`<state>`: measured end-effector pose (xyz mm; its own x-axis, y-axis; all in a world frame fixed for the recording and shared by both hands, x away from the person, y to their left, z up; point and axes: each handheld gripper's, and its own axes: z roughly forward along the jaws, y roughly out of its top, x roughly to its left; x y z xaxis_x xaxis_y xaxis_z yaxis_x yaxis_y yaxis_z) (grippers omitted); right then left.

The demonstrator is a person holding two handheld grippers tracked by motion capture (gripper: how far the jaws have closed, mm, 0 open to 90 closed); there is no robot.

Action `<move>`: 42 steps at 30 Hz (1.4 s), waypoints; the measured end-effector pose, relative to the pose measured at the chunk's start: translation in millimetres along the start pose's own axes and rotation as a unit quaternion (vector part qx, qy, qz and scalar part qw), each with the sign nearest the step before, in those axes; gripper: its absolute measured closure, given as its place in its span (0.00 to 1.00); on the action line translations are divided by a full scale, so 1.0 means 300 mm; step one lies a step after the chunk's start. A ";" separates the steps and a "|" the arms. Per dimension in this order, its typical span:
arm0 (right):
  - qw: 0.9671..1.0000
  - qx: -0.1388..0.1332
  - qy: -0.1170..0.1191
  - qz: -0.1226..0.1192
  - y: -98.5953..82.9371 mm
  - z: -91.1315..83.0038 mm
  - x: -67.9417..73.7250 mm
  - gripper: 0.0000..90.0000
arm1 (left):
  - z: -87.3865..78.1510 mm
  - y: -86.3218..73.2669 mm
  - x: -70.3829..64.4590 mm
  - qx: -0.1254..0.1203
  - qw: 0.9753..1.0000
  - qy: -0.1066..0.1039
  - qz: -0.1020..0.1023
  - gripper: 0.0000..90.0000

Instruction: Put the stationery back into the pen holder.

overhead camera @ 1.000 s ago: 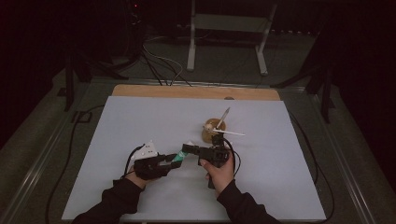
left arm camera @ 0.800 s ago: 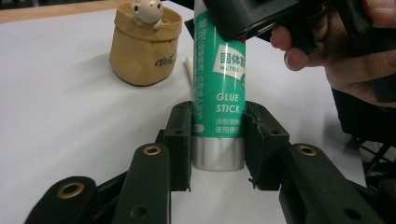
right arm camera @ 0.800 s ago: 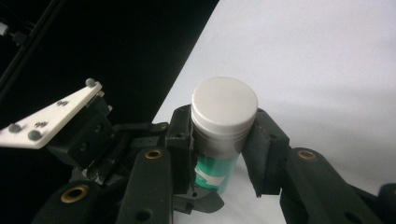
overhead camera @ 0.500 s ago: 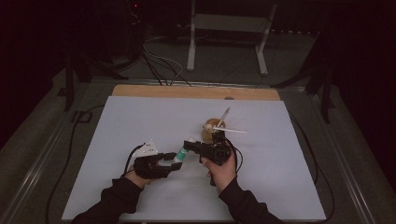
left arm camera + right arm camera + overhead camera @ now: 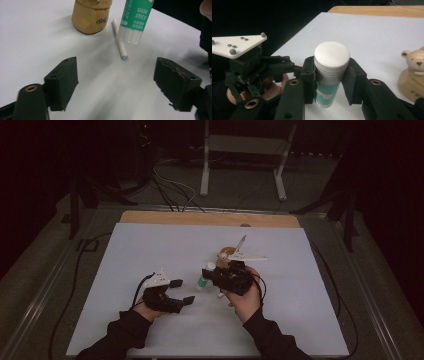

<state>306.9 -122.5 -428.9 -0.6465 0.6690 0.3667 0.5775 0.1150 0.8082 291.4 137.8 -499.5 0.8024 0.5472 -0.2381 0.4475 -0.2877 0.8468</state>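
Since the earlier frame your left gripper (image 5: 182,291) has let go of the glue stick (image 5: 203,276) and drawn back toward seven o'clock, leaving the stick with your right gripper (image 5: 212,275) alone. Its fingers now stand spread wide with nothing between them, as the left gripper view shows: the left finger (image 5: 62,82) and the right one (image 5: 176,82) are well apart over bare worktop (image 5: 150,245).

Your right gripper pinches the glue stick (image 5: 330,75) across its body just under the white cap (image 5: 332,56), one finger on each side, touching. The stick hangs clear of the worktop, cap toward the right gripper's camera and clear base toward your left gripper, its green label (image 5: 136,12) at twelve o'clock in the left gripper view.

By the look of it, you are mid hand-over, or set to uncap. The next move likely calls for bringing the open left fingers back up around one end of the stick, squarely and without knocking it askew in the right grip.

Mind what lies close by: a thin white stick (image 5: 120,40) on the worktop just under the glue stick, and the tan bear-shaped holder (image 5: 226,255) at one o'clock from your right hand (image 5: 245,300), near enough to clip.
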 end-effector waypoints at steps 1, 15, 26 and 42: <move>1.000 0.000 -0.001 -0.005 0.002 -0.003 -0.002 0.72 | -0.001 0.000 0.002 0.001 1.000 -0.005 0.001 0.18; 0.998 0.002 -0.034 -0.047 0.023 -0.053 -0.029 0.72 | -0.016 -0.017 0.033 -0.005 1.000 0.010 0.015 0.00; 0.995 -0.009 -0.071 -0.076 0.048 -0.097 -0.052 0.72 | -0.016 -0.019 0.032 -0.002 1.000 0.011 0.026 0.00; 0.990 -0.039 -0.109 -0.080 0.128 -0.165 -0.110 0.72 | -0.023 -0.017 0.033 -0.011 1.000 0.006 0.022 0.00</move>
<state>325.8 -176.7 -387.0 -0.5996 0.7898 0.1295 0.4306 0.1819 0.8840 294.3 150.2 -502.8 0.8162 0.5444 -0.1936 0.4025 -0.2953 0.8665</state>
